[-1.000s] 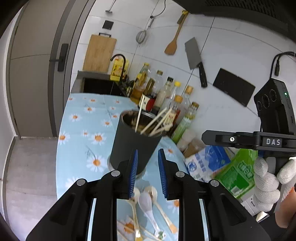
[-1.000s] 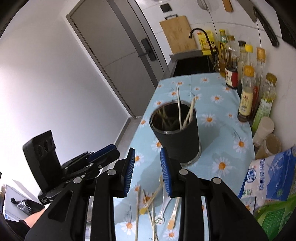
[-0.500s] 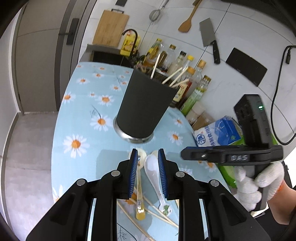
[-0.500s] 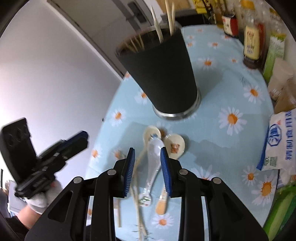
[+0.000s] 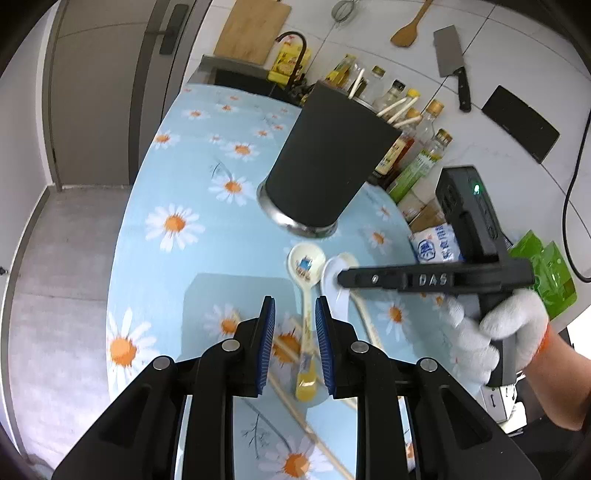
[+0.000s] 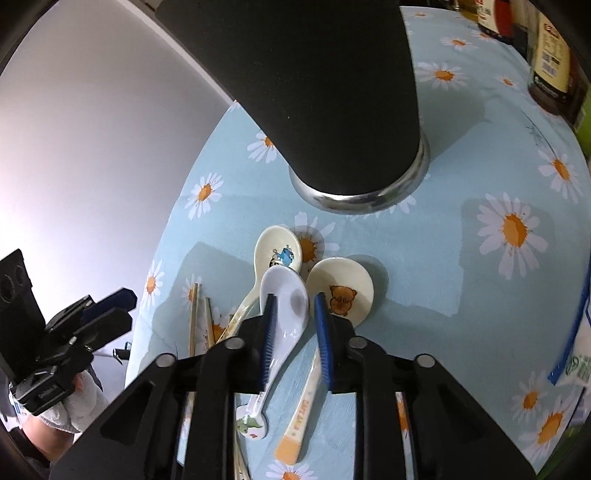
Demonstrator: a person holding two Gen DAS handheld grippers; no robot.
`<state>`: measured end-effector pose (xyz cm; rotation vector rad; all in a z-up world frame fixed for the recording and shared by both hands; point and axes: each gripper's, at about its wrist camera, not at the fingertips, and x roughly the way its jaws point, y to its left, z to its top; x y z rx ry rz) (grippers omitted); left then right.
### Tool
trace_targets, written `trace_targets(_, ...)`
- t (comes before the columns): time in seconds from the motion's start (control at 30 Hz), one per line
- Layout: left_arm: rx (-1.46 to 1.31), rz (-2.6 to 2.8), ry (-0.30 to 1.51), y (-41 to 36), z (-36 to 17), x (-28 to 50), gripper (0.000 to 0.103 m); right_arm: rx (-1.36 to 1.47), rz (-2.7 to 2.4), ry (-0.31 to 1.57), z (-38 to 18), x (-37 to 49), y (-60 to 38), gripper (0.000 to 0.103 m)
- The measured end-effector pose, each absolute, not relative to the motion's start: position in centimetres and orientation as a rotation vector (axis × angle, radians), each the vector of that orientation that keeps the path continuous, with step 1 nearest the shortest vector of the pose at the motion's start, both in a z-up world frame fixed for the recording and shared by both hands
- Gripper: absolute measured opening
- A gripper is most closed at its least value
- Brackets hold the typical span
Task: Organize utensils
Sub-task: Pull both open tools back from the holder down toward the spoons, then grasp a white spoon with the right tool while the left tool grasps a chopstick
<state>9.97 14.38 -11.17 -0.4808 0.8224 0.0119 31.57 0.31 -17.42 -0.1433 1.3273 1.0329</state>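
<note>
Both grippers have dropped lower; right gripper [image 6: 295,328] spread around white spoon [image 6: 284,314], bowl pointing ahead toward cup [image 6: 325,96]; left gripper [image 5: 294,343] spread.

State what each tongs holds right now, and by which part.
Nothing held. The right tongs stand open astride the white ceramic spoon; the left tongs stand open above the cream cartoon-printed spoon.

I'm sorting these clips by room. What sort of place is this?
Most likely a home kitchen. A cleaver and a wooden spatula hang on the tiled wall, sauce bottles line the counter, and a black utensil holder with chopsticks stands on the daisy tablecloth.
</note>
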Motion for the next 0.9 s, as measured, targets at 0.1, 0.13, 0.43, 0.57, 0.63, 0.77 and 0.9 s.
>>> trace_targets(0.1, -0.487, 0.02, 0.839, 14.6, -11.9, 9.7, 0.021, -0.168, 1.056, 1.342, -17.8, 31.9, 0.8, 0.013)
trace_targets(0.13, -0.491, 0.021, 0.843, 14.7, -12.1, 9.7, 0.021, -0.176, 1.054, 1.346, -17.9, 31.9, 1.1, 0.013)
trace_targets(0.43, -0.497, 0.018, 0.873, 14.9, -12.9, 10.2, 0.021, -0.191, 1.068, 1.34, -17.9, 31.6, 1.3, 0.005)
trace_targets(0.57, -0.492, 0.039, 0.915, 14.7, -13.1, 10.1, 0.021, -0.186, 1.059, 1.298, -16.7, 31.3, 0.5, 0.005)
trace_targets(0.63, -0.49, 0.042, 0.935, 14.4, -12.9, 9.9, 0.021, -0.165, 1.051, 1.27, -15.5, 31.5, -0.2, 0.005)
trace_targets(0.77, -0.491, 0.069, 0.991, 13.8, -12.7, 9.7, 0.021, -0.147, 1.062, 1.203, -12.7, 31.7, -1.2, 0.005)
trace_targets(0.9, -0.501, 0.129, 1.072, 12.9, -13.1, 9.6, 0.022, -0.118, 1.088, 1.147, -10.0, 31.9, -2.4, 0.005)
